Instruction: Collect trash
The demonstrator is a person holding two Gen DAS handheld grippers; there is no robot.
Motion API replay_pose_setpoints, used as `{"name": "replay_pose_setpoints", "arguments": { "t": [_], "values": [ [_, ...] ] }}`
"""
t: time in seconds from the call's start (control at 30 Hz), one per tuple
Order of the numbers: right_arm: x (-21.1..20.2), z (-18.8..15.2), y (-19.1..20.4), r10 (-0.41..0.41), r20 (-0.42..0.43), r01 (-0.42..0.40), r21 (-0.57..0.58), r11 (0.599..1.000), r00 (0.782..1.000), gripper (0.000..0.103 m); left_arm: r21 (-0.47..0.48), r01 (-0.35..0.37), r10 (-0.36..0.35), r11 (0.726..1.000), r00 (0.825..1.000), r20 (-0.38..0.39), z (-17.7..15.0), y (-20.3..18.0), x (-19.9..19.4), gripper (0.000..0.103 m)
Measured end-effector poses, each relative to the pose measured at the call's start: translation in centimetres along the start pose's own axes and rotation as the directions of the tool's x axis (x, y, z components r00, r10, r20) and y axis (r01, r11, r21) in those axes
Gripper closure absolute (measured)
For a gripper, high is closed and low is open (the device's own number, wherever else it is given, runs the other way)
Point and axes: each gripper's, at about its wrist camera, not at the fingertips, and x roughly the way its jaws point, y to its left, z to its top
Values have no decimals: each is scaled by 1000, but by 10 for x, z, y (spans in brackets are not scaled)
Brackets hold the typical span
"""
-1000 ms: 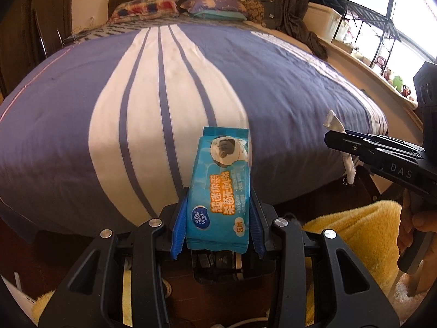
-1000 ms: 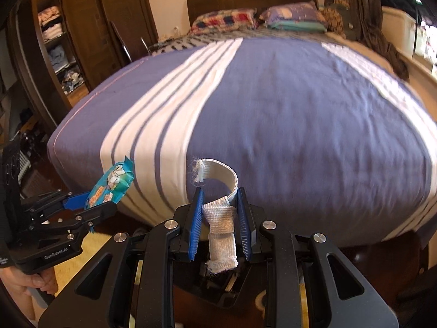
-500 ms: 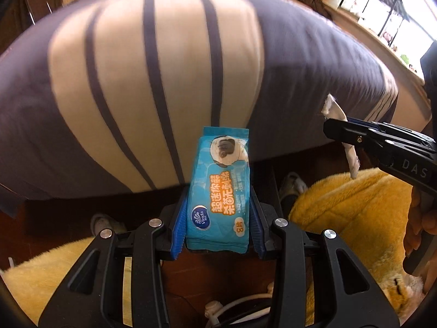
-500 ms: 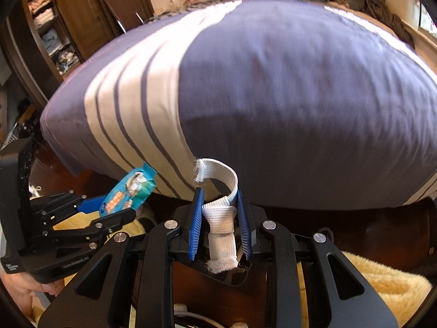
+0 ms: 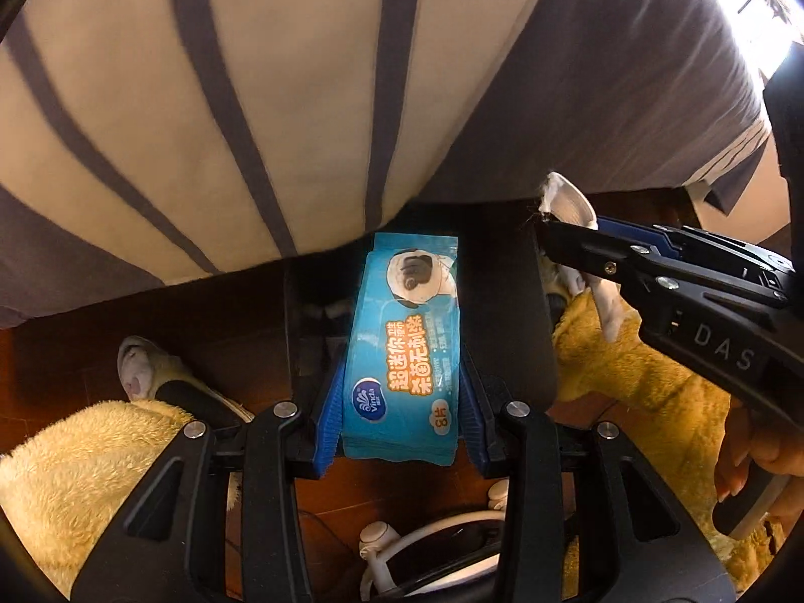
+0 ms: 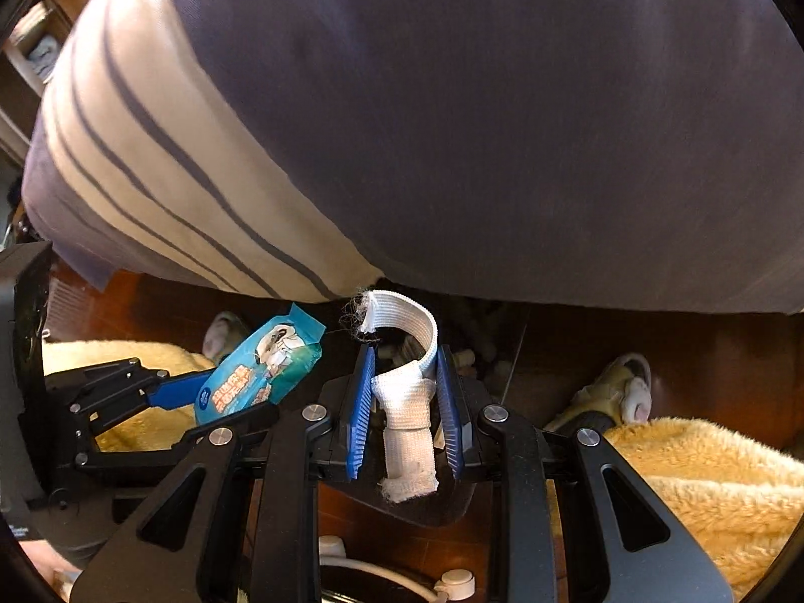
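Left gripper [image 5: 399,402] clamped on wipes packet [image 5: 404,346]: light, slick film, squashy, best pinched mid-body. Right gripper [image 6: 406,404] clamped on elastic strap [image 6: 407,392]: limp, featherweight, frayed. Both aloft beyond bed's [image 6: 452,125] foot edge.

Window glare top-right, motion blur, fisheye warping

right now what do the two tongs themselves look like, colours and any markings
Both tongs, left and right, have black angular frames with silver screw heads and ribbed blue finger pads. The right one's side carries pale "DAS" lettering. A bare hand grips its handle; no sleeve shows.
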Motion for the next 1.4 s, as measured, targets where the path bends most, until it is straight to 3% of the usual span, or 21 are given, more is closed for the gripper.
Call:
{"name": "replay_pose_setpoints", "arguments": {
  "t": [0.2, 0.27, 0.4, 0.47, 0.53, 0.63, 0.87, 0.97, 1.1, 1.17, 1.27, 1.4],
  "values": [
    [10, 2, 2, 0, -26, 1, 24, 1000, 1000, 74, -3, 11, -11, 1000, 999, -31, 1, 1, 12, 63],
    [11, 5, 0, 4, -30, -3, 39, 999, 1000, 59, -2, 9, -9, 1000, 999, -35, 1, 0, 14, 59],
    [4, 10, -6, -10, -6, 10, 58, 998, 1000, 52, -14, -5, 5, 1000, 999, -36, 2, 3, 11, 46],
    [-3, 13, -9, -23, 12, 22, 68, 997, 1000, 39, -17, -25, 25, 1000, 1000, -10, 2, 4, 3, 27],
    [-11, 15, -13, -41, 38, 38, 77, 996, 998, 26, -22, -39, 40, 999, 999, 14, 3, 4, -7, 15],
    [-30, 16, -19, -66, 81, 57, 106, 993, 995, 4, -41, -39, 41, 998, 998, 47, 6, 10, -24, 8],
    [-86, 23, -23, -103, 205, 82, 108, 991, 973, 3, -58, -94, 103, 994, 976, 193, 14, 10, -88, 8],
    [-121, 29, -19, -114, 283, 89, 98, 991, 952, 3, -64, -100, 114, 993, 953, 281, 19, 6, -127, 8],
    [-169, 37, -11, -145, 399, 129, 68, 989, 905, 3, -67, -121, 138, 990, 899, 416, 25, -3, -185, 8],
    [-194, 39, -5, -155, 458, 144, 59, 988, 875, 3, -72, -133, 151, 988, 865, 478, 26, -8, -216, 8],
    [-234, 40, 7, -172, 557, 178, 44, 983, 813, 3, -85, -156, 177, 984, 813, 554, 25, -15, -251, 8],
    [-277, 39, 18, -192, 657, 214, 47, 976, 729, 3, -96, -168, 189, 981, 728, 659, 22, -25, -298, 8]
  ]
}}
